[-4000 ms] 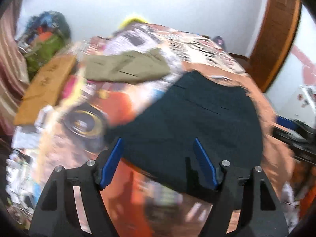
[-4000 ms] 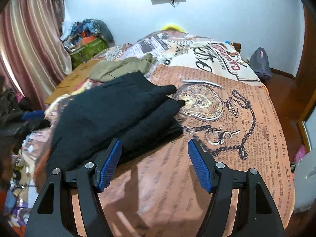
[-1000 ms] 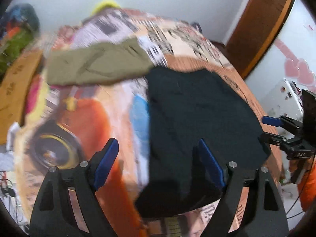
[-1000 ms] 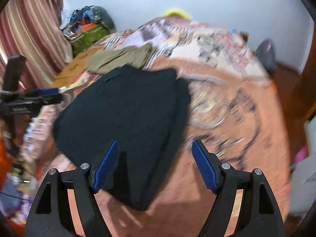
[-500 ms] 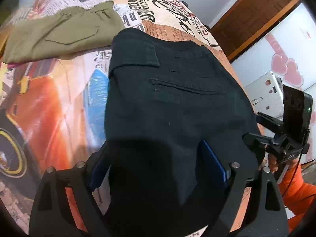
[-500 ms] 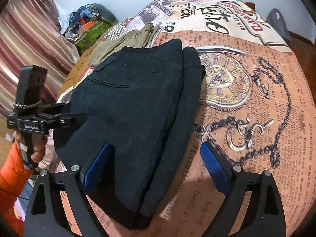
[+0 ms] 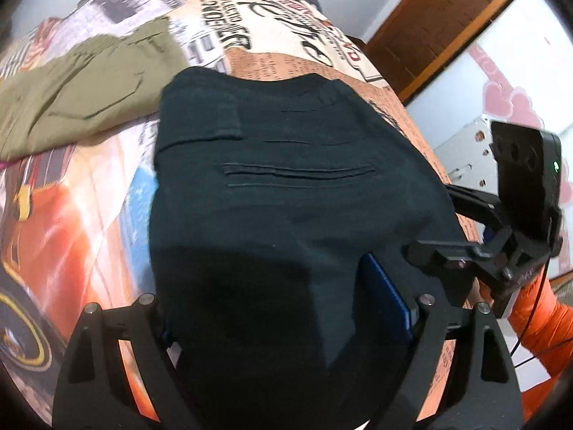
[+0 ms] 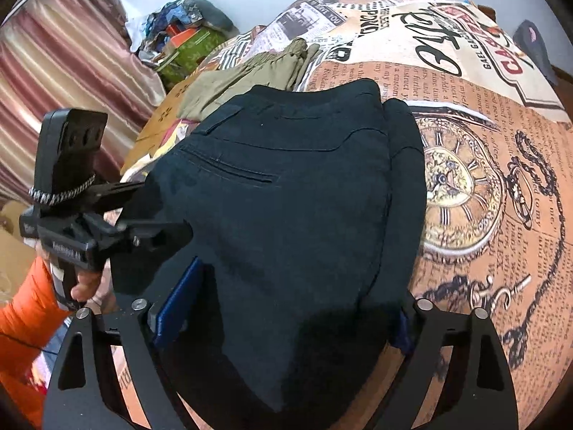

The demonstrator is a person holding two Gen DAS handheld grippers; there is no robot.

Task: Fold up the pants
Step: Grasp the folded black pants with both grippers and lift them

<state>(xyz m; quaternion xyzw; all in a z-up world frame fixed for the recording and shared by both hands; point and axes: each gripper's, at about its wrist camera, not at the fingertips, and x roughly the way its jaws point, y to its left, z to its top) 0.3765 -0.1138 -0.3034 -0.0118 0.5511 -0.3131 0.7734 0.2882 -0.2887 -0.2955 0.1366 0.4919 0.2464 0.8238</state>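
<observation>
The dark navy pants [image 7: 279, 193] lie folded on the printed bedspread, back pocket up; they also show in the right wrist view [image 8: 286, 193]. My left gripper [image 7: 283, 308] is open, its fingers astride the near edge of the pants, with the fabric lying over the gap. My right gripper [image 8: 290, 308] is open and straddles the same near edge from the other side. Each gripper shows in the other's view: the right one [image 7: 501, 251] at the pants' right edge, the left one [image 8: 89, 229] at their left edge.
Olive green pants [image 7: 82, 96] lie folded at the far left of the bed, also in the right wrist view [image 8: 250, 71]. The bedspread [image 8: 465, 186] has a pocket-watch print. A curtain [image 8: 61, 71] and a clutter pile [image 8: 186, 36] stand left; a wooden door [image 7: 440, 18] right.
Both grippers have come down and forward onto the near edge of the dark pants, from hovering above the bed. The pants now fill the space between the fingers.
</observation>
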